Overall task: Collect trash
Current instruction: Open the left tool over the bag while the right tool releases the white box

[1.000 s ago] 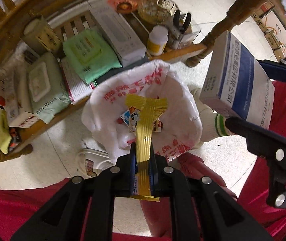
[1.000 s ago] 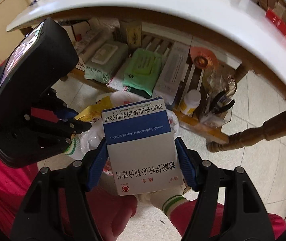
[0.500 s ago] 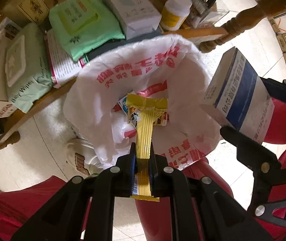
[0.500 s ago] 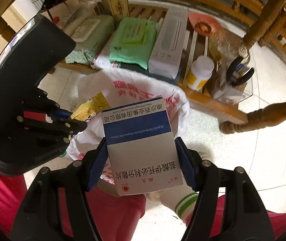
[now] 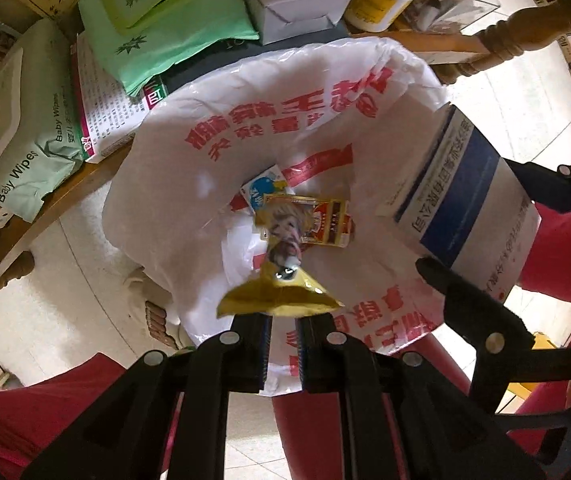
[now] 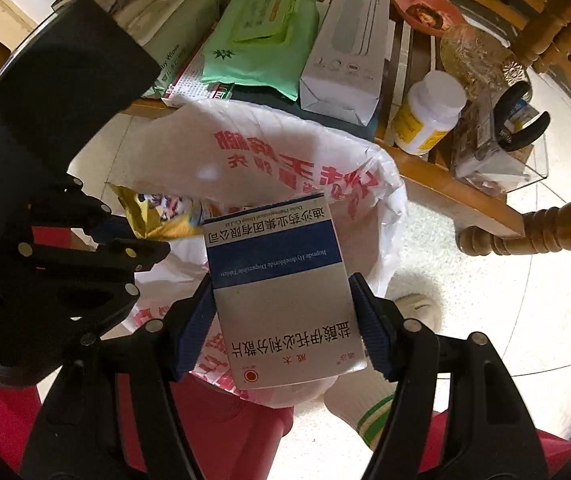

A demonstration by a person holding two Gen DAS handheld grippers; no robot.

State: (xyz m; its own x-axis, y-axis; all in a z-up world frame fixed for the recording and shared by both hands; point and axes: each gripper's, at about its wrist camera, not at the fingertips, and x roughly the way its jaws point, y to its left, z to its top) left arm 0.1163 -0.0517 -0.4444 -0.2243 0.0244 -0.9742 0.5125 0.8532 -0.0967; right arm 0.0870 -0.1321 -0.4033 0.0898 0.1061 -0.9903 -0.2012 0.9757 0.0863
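A white plastic bag with red print stands open on the floor below both grippers; it also shows in the right wrist view. My left gripper has its jaws a little apart, and a yellow snack wrapper hangs loose at the fingertips over the bag mouth. Other wrappers lie inside the bag. My right gripper is shut on a blue and white medicine box, held at the bag's right rim; the box also shows in the left wrist view.
A low wooden shelf behind the bag holds baby wipes, a green pack, a white carton, a pill bottle and pliers. Red-clothed legs and a shoe flank the bag.
Both grippers moved closer over the bag. The left jaws parted a little and the yellow wrapper slipped forward out of them, now loose at the tips. The right gripper still holds the box.
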